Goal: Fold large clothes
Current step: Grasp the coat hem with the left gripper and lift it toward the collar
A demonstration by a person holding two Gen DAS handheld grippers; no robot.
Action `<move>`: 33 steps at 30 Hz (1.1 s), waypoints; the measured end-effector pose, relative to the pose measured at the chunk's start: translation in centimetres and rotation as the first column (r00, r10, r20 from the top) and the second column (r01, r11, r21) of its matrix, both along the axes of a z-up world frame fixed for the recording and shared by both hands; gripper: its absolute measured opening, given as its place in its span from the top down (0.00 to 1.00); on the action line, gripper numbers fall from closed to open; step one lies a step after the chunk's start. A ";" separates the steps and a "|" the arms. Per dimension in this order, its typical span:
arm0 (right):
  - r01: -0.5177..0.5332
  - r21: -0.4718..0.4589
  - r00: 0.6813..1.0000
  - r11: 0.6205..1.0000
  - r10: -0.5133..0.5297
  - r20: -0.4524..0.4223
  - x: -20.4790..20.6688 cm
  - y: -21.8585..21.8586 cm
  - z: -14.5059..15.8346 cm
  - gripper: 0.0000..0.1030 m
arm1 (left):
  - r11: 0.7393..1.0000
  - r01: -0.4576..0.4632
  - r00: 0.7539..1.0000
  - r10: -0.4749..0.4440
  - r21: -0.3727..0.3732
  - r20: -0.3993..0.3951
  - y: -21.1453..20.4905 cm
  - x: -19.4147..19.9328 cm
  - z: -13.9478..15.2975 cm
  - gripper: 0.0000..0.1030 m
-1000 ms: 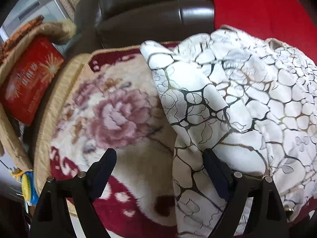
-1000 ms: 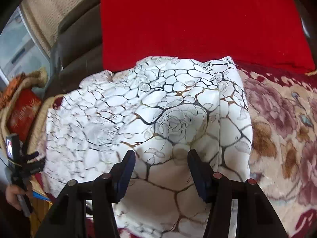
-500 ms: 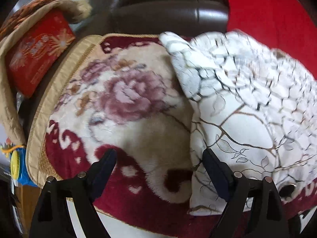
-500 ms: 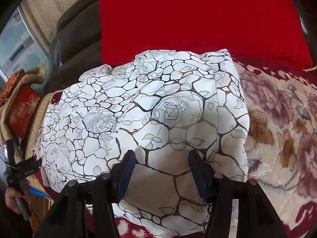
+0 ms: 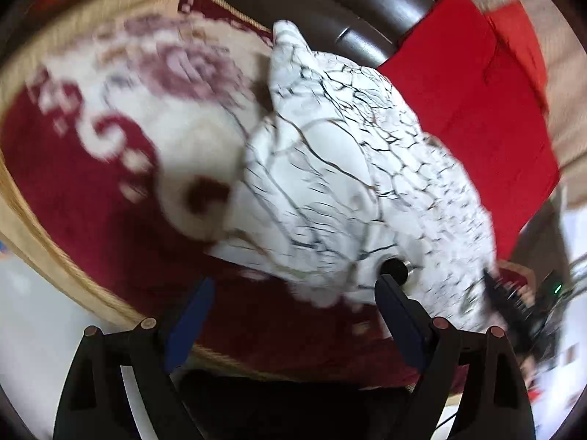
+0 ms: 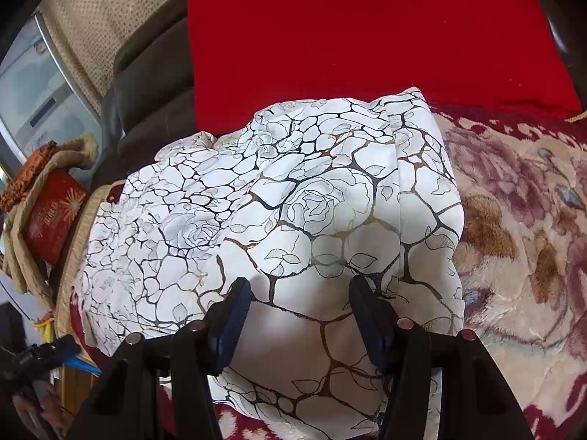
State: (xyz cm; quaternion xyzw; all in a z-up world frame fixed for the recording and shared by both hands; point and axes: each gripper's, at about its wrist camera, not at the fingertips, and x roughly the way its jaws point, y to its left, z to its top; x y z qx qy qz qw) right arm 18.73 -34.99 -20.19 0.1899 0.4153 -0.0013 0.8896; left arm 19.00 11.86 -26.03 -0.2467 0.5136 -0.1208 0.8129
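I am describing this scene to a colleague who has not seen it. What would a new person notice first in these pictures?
First, the white garment with a black crack-and-rose print, lying bunched in the middle of the floral blanket. Behind it stands a big red cushion against the dark sofa. The right gripper hangs open just over the garment's near edge, and the left gripper is open beside its left edge, in a blurred view.

I am in a home living room. A dark leather sofa (image 6: pixel 146 84) fills the upper left of my right view, with a red cushion (image 6: pixel 367 33) along the top against its back. A plush floral blanket (image 6: pixel 521 227) covers the seat at right. A red gift box (image 6: pixel 51 216) sits at far left.
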 end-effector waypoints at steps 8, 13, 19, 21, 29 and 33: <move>0.000 0.026 1.000 1.000 -0.001 0.019 -0.2 -0.3 -0.1 0.41 | 0.967 -0.140 0.988 0.150 -0.215 0.031 -0.3 3.3 -2.0 0.40; -0.003 0.011 1.000 1.000 0.003 0.031 -0.6 -0.1 -0.3 0.41 | 0.991 -0.079 0.987 0.093 -0.111 0.134 -2.0 3.7 -0.6 0.61; -0.011 0.008 0.999 1.000 0.010 0.032 -0.4 0.0 -0.4 0.41 | 0.961 -0.167 0.986 0.164 -0.220 -0.030 -0.4 5.4 -3.0 0.23; -0.013 0.007 0.999 1.000 0.013 0.030 -0.3 0.0 -0.4 0.41 | 0.951 -0.186 0.982 0.181 -0.248 -0.043 -0.3 5.9 -2.9 0.25; -0.017 0.004 0.999 1.000 0.017 0.031 -0.1 -0.1 -0.4 0.41 | 0.971 -0.150 0.985 0.164 -0.186 0.061 -1.4 5.7 -2.0 0.61; -0.016 0.001 0.999 1.000 0.016 0.033 -0.1 0.1 -0.5 0.41 | 0.935 -0.207 0.976 0.216 -0.288 -0.002 -0.5 5.9 -3.4 0.35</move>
